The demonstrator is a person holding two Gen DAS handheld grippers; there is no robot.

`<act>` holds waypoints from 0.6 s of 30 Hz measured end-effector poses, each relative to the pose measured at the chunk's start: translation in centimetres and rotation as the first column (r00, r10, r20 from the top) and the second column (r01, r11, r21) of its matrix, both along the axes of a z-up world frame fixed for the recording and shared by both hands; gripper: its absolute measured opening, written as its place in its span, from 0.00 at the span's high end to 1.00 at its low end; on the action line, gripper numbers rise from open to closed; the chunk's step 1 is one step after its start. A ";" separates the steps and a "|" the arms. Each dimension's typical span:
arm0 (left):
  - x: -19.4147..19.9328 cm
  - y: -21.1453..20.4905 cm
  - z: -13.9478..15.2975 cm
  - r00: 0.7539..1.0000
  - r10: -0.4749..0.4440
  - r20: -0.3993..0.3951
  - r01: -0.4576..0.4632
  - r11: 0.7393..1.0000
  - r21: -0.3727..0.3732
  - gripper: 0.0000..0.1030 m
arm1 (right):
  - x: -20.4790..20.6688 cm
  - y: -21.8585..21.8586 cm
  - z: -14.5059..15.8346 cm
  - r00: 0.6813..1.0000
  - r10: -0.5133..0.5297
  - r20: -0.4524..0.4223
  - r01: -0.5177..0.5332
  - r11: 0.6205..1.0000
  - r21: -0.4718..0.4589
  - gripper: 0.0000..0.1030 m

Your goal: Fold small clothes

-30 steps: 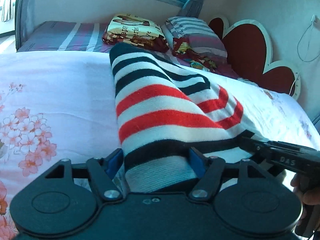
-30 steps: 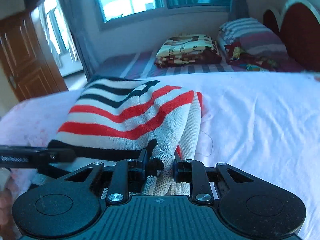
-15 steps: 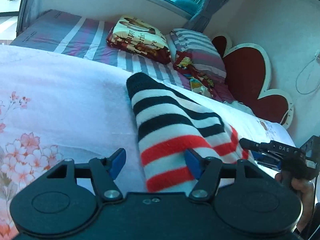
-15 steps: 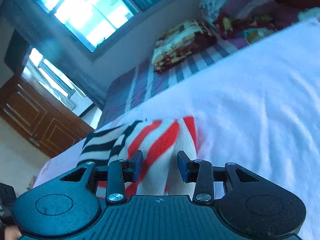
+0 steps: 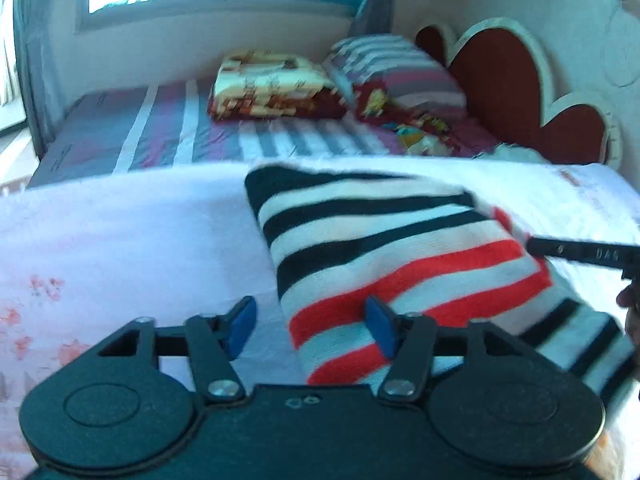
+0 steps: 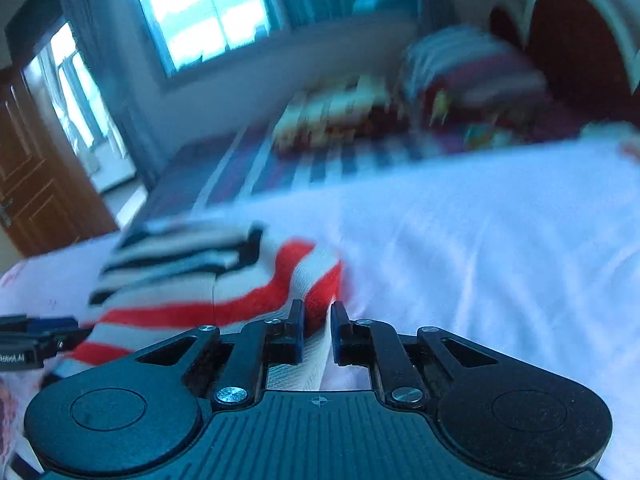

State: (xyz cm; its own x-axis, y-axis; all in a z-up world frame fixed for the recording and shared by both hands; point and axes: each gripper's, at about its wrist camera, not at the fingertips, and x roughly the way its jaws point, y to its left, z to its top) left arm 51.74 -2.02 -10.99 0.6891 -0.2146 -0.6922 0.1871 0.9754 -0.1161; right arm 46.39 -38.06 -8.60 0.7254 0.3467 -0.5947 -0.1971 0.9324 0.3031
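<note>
A small knit sweater [image 5: 384, 248] with black, white and red stripes lies folded on the white bedspread [image 5: 120, 240]. My left gripper [image 5: 310, 328] is open, its jaws apart above the sweater's near left edge, holding nothing. My right gripper [image 6: 316, 332] has its jaws a narrow gap apart at the sweater's [image 6: 224, 280] right edge, with a red and white fold showing between them; the view is blurred. The right gripper's finger also shows at the right of the left wrist view [image 5: 580, 254].
Folded blankets [image 5: 276, 86] and striped pillows [image 5: 396, 68] lie at the far side of the bed. A red heart-shaped headboard [image 5: 520, 92] stands at the right. A wooden door [image 6: 36, 184] is at the left. The bedspread has pink flowers [image 5: 36, 308] at the left.
Both grippers let go of the sweater's edge and opened. The sweater now lies folded flat on the bed. The left gripper pulled back; the right one narrowed again at the sweater's edge.
</note>
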 end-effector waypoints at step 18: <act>-12.1 -0.3 -1.3 0.999 0.002 0.034 -0.003 1.000 0.029 0.42 | -12.5 3.6 -1.1 0.964 0.265 0.013 -0.252 0.930 -0.267 1.00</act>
State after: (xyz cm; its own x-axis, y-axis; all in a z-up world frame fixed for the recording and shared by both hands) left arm 39.62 -2.36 -12.26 0.7129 -0.1926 -0.6743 0.1879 0.9789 -0.0809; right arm 33.88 -34.48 -9.74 0.6610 0.3640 -0.6562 -0.4504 0.8919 0.0411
